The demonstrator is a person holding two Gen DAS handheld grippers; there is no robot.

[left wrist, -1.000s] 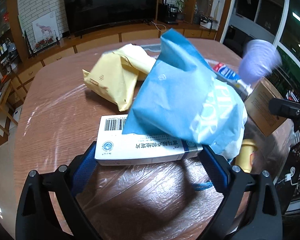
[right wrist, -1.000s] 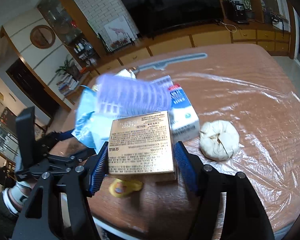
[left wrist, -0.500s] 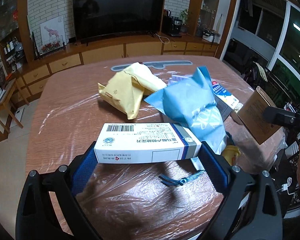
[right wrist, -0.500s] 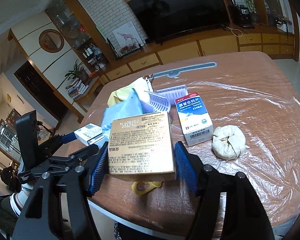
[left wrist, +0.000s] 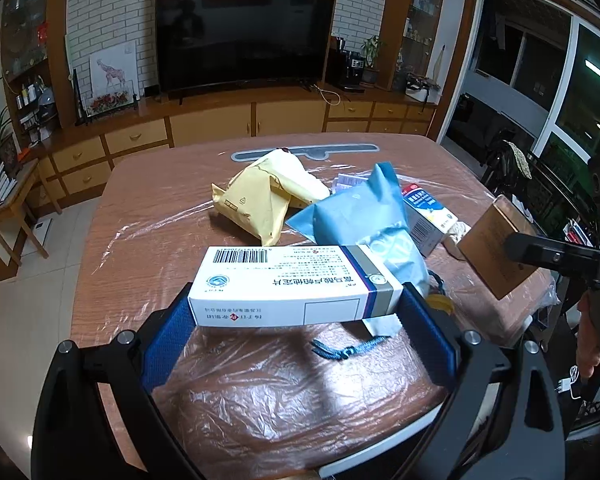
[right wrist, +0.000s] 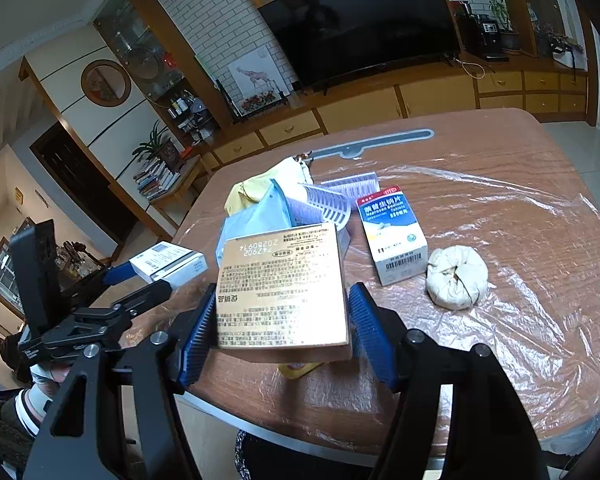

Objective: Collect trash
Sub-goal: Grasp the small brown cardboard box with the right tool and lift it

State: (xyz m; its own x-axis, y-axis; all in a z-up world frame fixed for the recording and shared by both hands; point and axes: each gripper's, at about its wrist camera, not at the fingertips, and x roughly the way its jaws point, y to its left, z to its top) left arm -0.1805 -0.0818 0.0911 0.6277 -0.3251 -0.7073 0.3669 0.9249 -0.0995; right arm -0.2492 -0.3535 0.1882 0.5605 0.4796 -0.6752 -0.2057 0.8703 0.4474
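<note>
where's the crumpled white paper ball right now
In the right wrist view, the paper ball lies on the table's plastic sheet, just right of the red-topped medicine box.

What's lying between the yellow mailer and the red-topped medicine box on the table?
The blue bag and a ribbed white plastic tray lie between the yellow mailer and the medicine box; the right wrist view shows both.

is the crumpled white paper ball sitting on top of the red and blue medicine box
No, the crumpled white paper ball lies on the table beside the red and blue medicine box.

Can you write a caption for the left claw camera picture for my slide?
Left claw holds a white medicine box above the plastic-covered table.
</note>
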